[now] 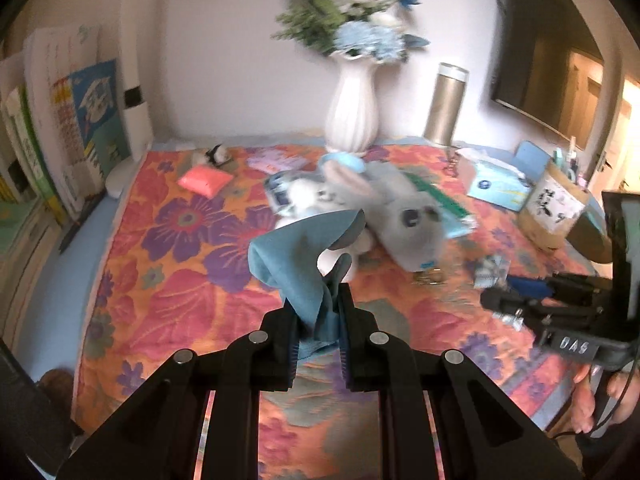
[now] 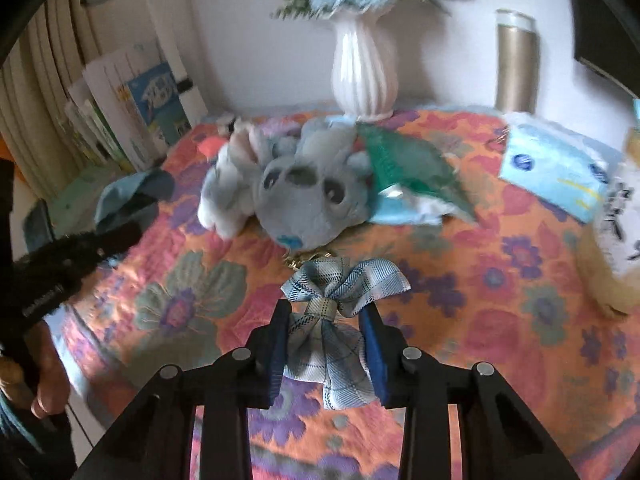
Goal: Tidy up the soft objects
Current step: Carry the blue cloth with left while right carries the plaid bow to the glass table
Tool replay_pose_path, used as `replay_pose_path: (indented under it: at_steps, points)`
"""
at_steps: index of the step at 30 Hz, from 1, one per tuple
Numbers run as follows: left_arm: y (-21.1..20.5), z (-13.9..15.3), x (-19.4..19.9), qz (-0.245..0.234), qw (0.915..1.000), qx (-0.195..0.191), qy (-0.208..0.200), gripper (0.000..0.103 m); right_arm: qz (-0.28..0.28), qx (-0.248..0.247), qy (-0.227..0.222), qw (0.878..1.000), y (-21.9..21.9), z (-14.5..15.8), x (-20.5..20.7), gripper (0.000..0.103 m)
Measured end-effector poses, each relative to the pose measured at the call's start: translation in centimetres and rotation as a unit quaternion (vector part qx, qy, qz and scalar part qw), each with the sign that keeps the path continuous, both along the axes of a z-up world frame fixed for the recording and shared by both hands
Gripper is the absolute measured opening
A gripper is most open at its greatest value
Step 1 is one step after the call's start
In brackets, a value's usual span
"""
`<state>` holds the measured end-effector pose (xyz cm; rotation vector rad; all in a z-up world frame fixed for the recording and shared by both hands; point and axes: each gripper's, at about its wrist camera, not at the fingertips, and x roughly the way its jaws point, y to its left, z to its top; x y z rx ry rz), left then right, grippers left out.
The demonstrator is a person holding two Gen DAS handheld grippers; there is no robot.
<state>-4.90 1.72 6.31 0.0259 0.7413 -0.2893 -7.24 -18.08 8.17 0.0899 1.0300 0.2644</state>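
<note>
Now the left gripper (image 1: 318, 320) pinches the teal cloth (image 1: 300, 256) and the right gripper (image 2: 326, 336) clamps the plaid bow (image 2: 340, 284) above the floral cover (image 1: 168, 280) (plush koala (image 2: 304, 200) behind), so both should rise slowly, grips firm.

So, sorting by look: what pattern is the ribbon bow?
Blue-and-white plaid fabric bow, clearest in the right wrist view.

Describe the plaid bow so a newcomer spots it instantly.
On the floral-quilted table, just in front of the grey koala plush, the right tool pinches a plaid bow. It's the only checked ribbon there; the left tool's cloth is plain teal.
</note>
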Motion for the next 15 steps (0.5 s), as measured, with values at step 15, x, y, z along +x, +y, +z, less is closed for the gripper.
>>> replay_pose_path:
  at_steps: [15]
  points:
    - [-9.7, 5.5, -2.3, -0.115, 0.9895, -0.085, -0.021, 0.013, -0.111, 0.035, -0.115, 0.986, -12.3, 10.0, -6.1, 0.034]
